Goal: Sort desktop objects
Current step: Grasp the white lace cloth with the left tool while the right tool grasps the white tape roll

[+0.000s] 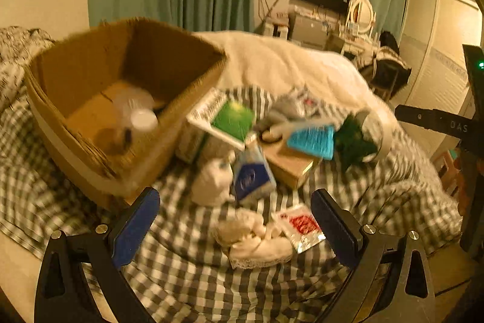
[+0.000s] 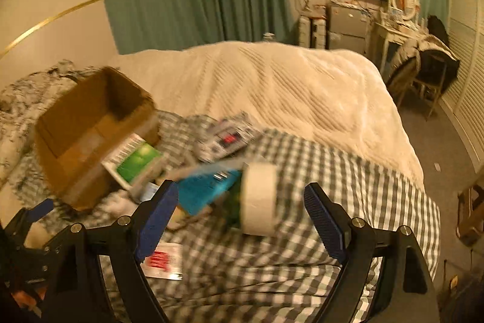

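Observation:
A pile of small objects lies on a checked cloth on a bed. An open cardboard box point(image 1: 121, 99) stands at the left, with a clear bottle point(image 1: 136, 114) inside; the box also shows in the right wrist view point(image 2: 90, 129). My left gripper point(image 1: 236, 226) is open and empty above a white cloth bundle point(image 1: 257, 238) and a red-and-white packet point(image 1: 302, 226). My right gripper point(image 2: 240, 217) is open and empty, just in front of a white tape roll point(image 2: 260, 199). A teal box point(image 2: 205, 189) and a green-covered book point(image 2: 136, 162) lie behind it.
A blue-and-white pack point(image 1: 251, 177), a small brown box point(image 1: 290, 165), a green item point(image 1: 354, 141) and a grey packet point(image 2: 227, 138) lie in the pile. A white duvet point(image 2: 287, 93) covers the far bed. A chair point(image 2: 429, 74) and desk stand at the right.

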